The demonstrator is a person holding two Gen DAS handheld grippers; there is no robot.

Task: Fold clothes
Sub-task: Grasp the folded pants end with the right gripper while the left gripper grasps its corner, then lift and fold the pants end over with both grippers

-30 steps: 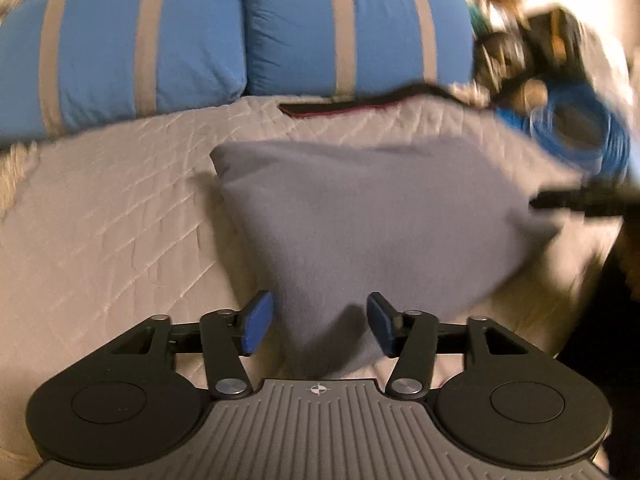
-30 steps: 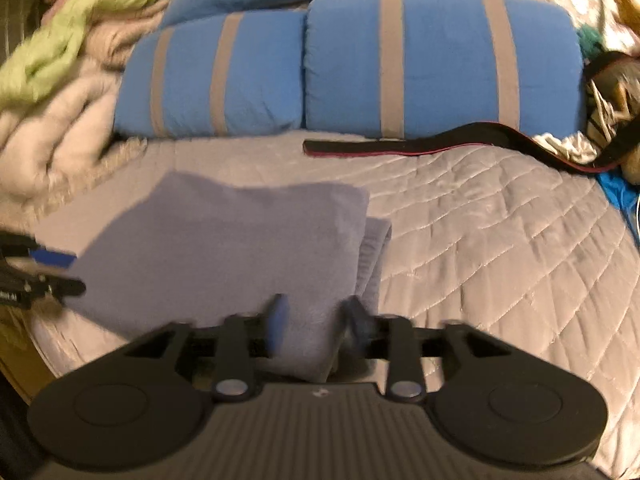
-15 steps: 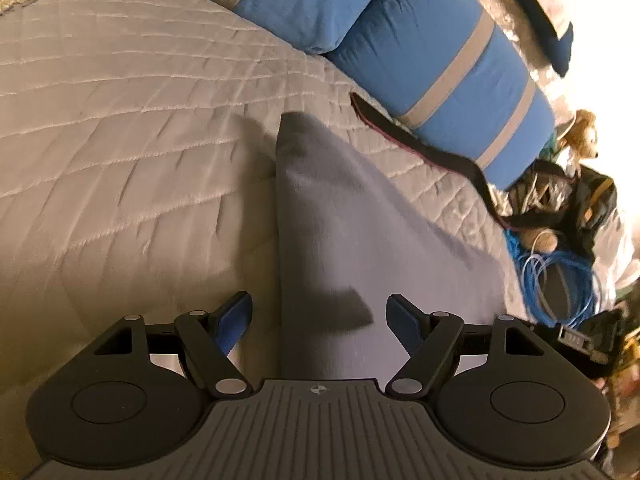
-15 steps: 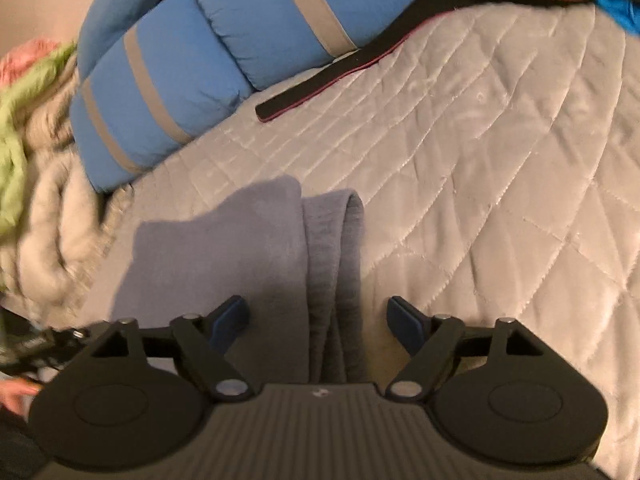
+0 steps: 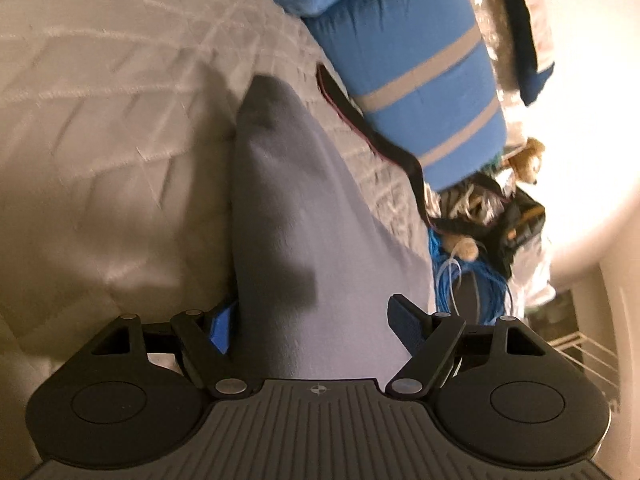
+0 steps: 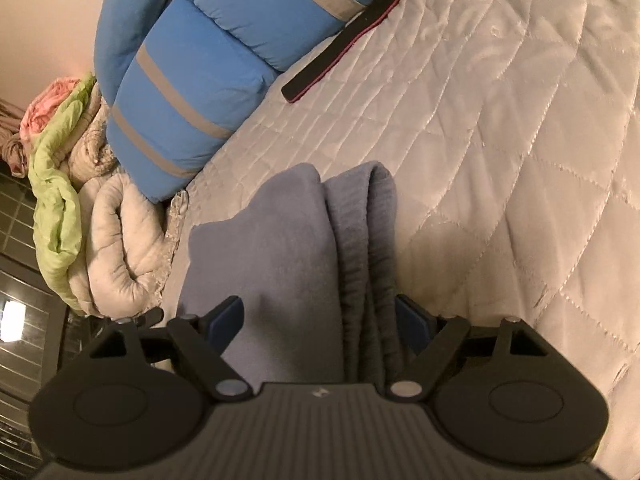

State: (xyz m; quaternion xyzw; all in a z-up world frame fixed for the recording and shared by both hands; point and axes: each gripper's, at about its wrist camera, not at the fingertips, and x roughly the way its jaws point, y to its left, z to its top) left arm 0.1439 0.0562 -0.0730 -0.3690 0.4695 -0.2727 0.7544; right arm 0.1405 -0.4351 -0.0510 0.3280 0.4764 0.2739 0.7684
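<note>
Right wrist view shows the right gripper and, seemingly, the left gripper spread wide, gripping nothing, straddling the folded grey garment on the quilt toward 12 o'clock; closing could bunch its loose ribbed layers.

Blue pillows — quilt — black strap.

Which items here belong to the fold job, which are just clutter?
Job: grey garment, left gripper, right gripper, both open astride it.
Clutter: blue striped pillows, black strap, rolled blankets, blue cable, quilt.
</note>
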